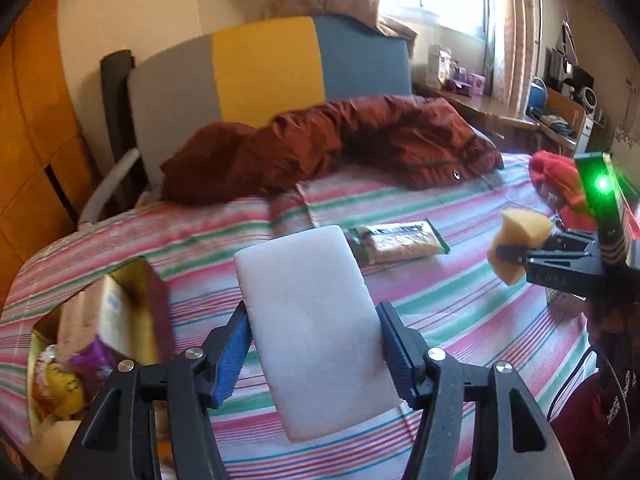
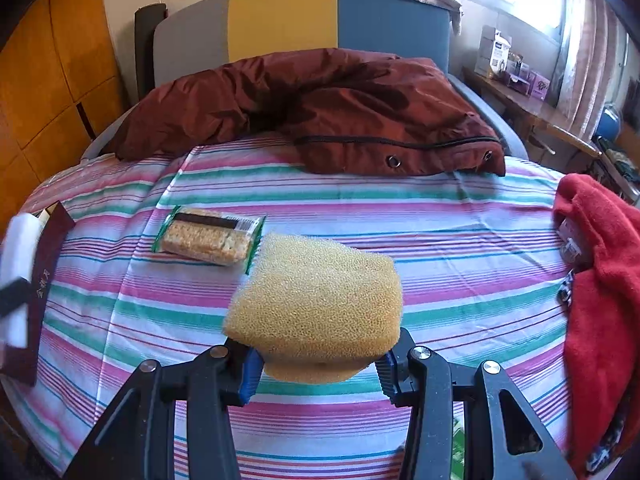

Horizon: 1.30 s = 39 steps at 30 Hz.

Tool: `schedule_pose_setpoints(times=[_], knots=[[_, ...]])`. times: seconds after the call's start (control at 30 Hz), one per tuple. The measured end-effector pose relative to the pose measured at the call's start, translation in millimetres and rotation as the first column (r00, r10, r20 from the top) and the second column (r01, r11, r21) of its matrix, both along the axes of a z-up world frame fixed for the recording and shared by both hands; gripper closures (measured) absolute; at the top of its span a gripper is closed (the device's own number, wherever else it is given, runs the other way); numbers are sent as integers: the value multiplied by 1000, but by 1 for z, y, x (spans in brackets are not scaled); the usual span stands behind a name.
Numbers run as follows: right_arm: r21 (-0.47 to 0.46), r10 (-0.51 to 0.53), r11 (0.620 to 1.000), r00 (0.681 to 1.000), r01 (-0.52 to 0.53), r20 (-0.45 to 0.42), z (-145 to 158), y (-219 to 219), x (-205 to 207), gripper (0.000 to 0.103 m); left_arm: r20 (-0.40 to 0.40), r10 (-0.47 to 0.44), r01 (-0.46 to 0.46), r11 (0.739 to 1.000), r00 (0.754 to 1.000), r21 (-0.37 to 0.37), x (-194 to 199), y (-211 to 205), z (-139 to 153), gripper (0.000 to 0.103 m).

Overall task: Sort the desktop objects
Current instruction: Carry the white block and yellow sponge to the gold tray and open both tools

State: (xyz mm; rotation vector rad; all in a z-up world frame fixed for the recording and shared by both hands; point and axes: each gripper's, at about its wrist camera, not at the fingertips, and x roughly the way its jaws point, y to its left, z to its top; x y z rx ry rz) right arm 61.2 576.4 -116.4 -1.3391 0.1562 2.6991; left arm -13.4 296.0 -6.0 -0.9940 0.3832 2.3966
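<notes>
At the left edge of the bed, a box stands open with packets inside. Just right of it, the left gripper holds a white block clear of the striped sheet; the jaws press on the block's two long sides. A wrapped cracker pack lies flat near the middle of the bed. The right gripper clamps a yellow sponge at its lower end, above the sheet. A brown jacket lies along the far edge. A red cloth lies at the right edge.
</notes>
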Motion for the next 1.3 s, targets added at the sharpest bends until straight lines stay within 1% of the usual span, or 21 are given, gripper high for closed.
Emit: schedule_pose_setpoints(times=[0.13,0.27,0.5,0.6,0.7,0.83,0.97,1.03,1.13,1.2,1.23,1.27,1.3], knots=[[-42,9,999,1000,-9,0,2,-8,1,56,-10,39,-38,999,999,18,0,-23,9,41],[-80,29,996,999,-31,-22,12,-23,2,56,-12,83,-82,996,997,37,-3,-48,14,41],[-134,125,982,988,-136,-91,41,-80,4,56,-2,161,-161,985,987,69,-4,-92,14,41],[-161,181,967,976,-198,-118,51,-111,0,56,0,198,-197,977,980,80,-4,-113,14,41],[-199,251,941,959,-274,-136,59,-148,-6,56,11,245,-245,964,969,102,-5,-140,13,40],[-229,330,905,932,-358,-150,65,-195,-15,56,32,317,-318,940,948,125,-4,-179,9,40],[-269,385,868,908,-417,-163,68,-237,-28,56,56,385,-389,911,921,138,-2,-216,3,40],[-276,411,853,896,-442,-168,69,-259,-35,56,62,401,-405,904,914,137,0,-226,0,40],[-289,439,835,883,-469,-165,68,-285,-47,56,96,404,-414,898,910,151,3,-238,-8,40],[-280,453,831,877,-480,-159,67,-302,-56,56,106,399,-412,899,911,149,3,-238,-15,40],[-273,453,834,878,-479,-155,66,-310,-62,54,114,398,-412,899,910,147,3,-238,-18,40],[-273,452,836,880,-475,-149,64,-316,-67,53,135,394,-412,898,909,151,0,-239,-23,40],[-278,462,830,876,-483,-141,62,-323,-73,52,153,389,-411,898,909,160,-2,-239,-26,40]])
